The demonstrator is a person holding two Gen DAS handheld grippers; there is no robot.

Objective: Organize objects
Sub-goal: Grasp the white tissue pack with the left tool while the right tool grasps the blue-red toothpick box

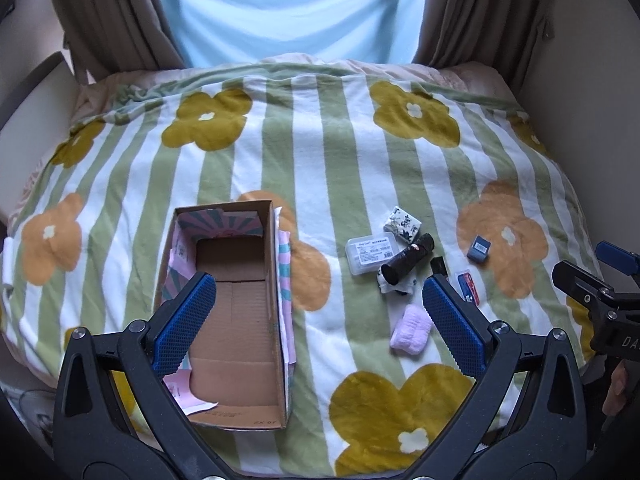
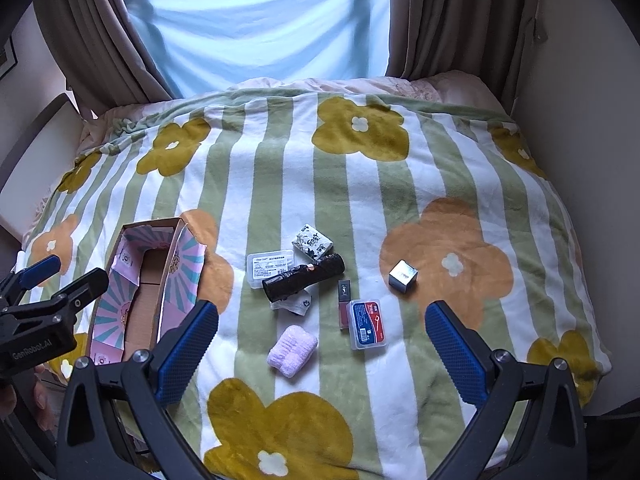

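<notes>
Both claws hang spread apart, gripping nothing: left claw over the bed with the cardboard box (open, bare inside) under its left finger; right claw above the pink towel roll, black roll beyond it.

Soft daylight through the pale blue curtain, dim corners, strong fisheye bending, sharp focus

green-striped blanket (mustard, orange flowers); lilac towel; black roll.
</notes>
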